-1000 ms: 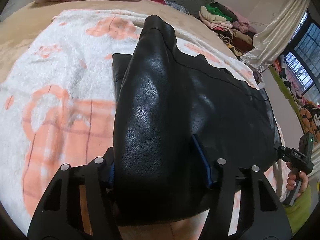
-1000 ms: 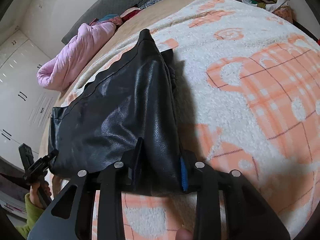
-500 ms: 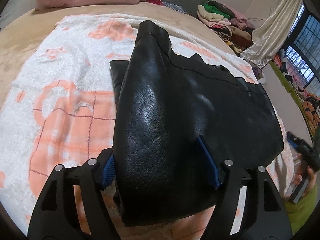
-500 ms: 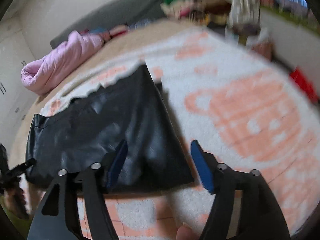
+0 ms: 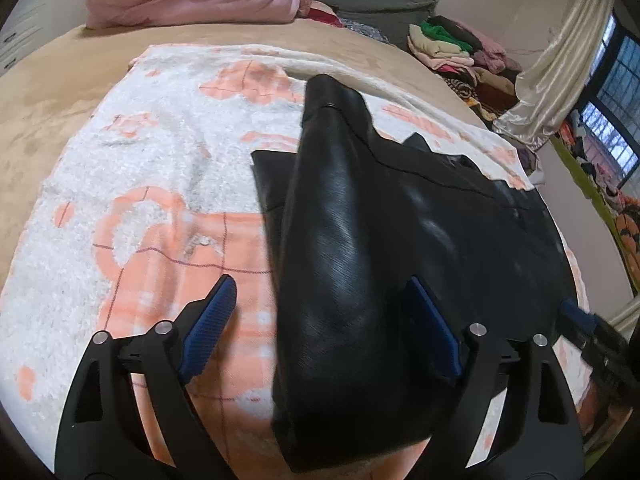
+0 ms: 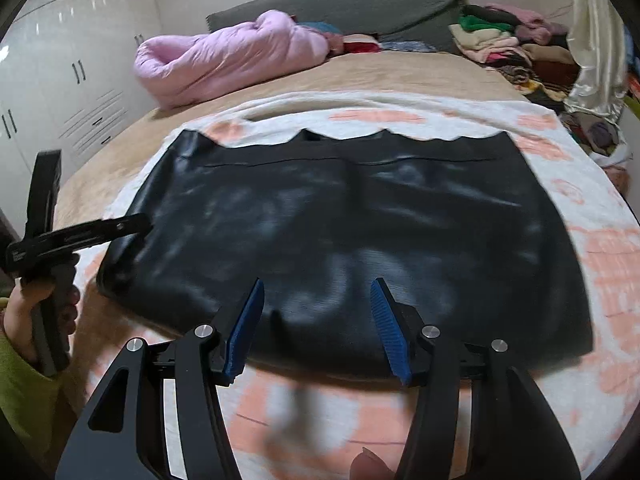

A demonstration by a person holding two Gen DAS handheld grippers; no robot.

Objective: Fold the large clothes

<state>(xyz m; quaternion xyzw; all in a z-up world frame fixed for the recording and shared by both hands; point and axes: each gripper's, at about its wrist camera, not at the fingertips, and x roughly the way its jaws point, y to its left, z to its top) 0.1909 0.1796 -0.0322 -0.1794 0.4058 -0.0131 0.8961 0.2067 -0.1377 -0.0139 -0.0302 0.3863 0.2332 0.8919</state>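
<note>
A black leather garment (image 5: 360,240) lies on a white and orange blanket (image 5: 160,200) on the bed. In the left wrist view a raised fold of it runs between my left gripper's (image 5: 320,320) fingers; the jaws are opening and the pads do not press on it. In the right wrist view the garment (image 6: 340,220) lies spread flat and wide. My right gripper (image 6: 318,320) hovers over the middle of its near edge, jaws closing, nothing pinched. The left gripper (image 6: 80,236) shows at the garment's left corner, held by a hand (image 6: 36,308).
A pink duvet (image 6: 224,56) and a grey headboard cushion (image 6: 340,4) lie at the far end of the bed. A pile of clothes (image 6: 508,40) and a pale curtain (image 5: 560,60) stand at the far right. White wardrobes (image 6: 60,60) line the left wall.
My left jaws have widened off the fold. My right gripper let go of the garment's corner, swung across to the middle of its near edge and rolled level.
</note>
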